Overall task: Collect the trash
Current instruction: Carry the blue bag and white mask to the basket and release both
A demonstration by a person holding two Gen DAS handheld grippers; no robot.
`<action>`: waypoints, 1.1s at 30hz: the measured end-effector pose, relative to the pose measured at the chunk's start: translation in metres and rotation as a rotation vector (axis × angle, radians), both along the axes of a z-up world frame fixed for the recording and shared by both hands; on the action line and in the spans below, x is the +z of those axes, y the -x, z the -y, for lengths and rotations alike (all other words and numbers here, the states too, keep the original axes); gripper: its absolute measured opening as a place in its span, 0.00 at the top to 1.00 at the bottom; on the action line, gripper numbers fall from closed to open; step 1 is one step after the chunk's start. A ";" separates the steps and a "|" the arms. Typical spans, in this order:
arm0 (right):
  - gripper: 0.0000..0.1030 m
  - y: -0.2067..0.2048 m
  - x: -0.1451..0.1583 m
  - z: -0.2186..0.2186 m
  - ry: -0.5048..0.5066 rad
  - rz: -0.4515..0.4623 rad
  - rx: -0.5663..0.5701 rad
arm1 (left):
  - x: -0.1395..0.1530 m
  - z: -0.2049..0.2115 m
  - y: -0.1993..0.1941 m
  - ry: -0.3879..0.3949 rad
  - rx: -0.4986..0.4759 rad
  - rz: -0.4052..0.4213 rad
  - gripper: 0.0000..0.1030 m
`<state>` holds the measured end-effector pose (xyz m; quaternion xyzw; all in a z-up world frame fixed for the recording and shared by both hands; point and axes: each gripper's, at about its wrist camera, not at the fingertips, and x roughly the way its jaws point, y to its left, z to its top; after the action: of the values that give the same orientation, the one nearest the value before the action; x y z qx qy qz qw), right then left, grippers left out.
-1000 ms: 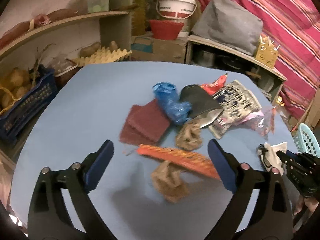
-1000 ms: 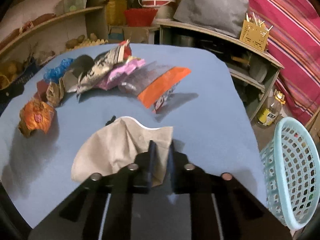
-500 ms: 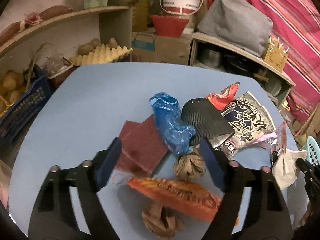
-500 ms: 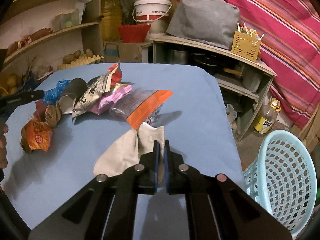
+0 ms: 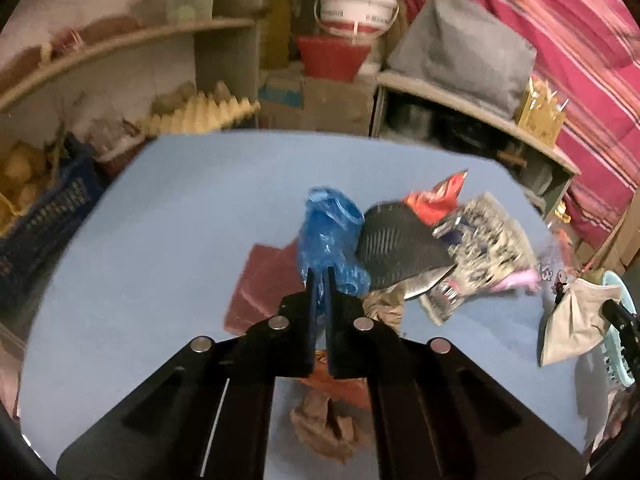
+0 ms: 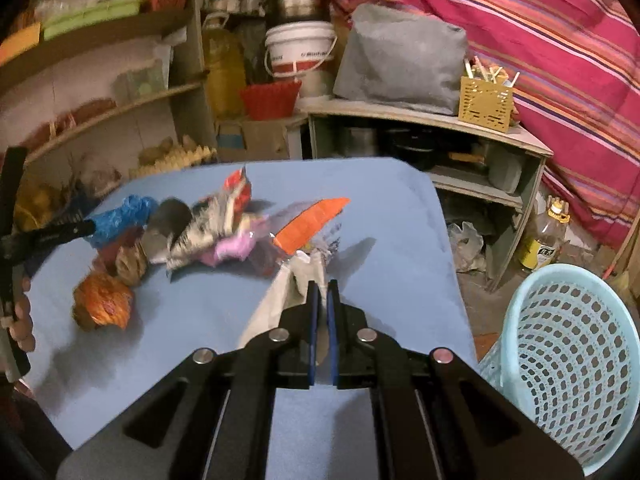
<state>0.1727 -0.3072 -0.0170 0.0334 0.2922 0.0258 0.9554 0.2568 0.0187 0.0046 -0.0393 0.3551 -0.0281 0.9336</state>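
Trash lies in a heap on the blue table (image 5: 168,216): a blue plastic bag (image 5: 328,232), a black wrapper (image 5: 392,240), a red wrapper (image 5: 436,196), a black-and-white snack bag (image 5: 488,236), maroon pads (image 5: 264,276), brown crumpled paper (image 5: 324,428). My left gripper (image 5: 319,276) is shut on the lower end of the blue plastic bag, also seen in the right wrist view (image 6: 120,216). My right gripper (image 6: 321,288) is shut on a beige cloth mask (image 6: 280,296) and holds it above the table; the mask also shows in the left wrist view (image 5: 576,320).
A light blue basket (image 6: 568,344) stands on the floor right of the table. An orange wrapper (image 6: 104,304) and an orange-edged clear bag (image 6: 308,224) lie on the table. Shelves, a white bucket (image 6: 300,56) and a bottle (image 6: 544,236) are behind.
My left gripper moved forward and closed on the blue plastic bag. My right gripper lifted the beige mask higher off the table, toward the basket side.
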 end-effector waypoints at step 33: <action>0.97 0.063 0.033 0.070 -0.034 0.067 -0.063 | 0.077 0.069 0.093 0.050 -0.176 0.176 0.99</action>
<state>0.1102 -0.3769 0.0164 0.0578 0.2586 0.0019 0.9643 0.1638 -0.0500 0.0815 -0.0285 0.2729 -0.1218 0.9539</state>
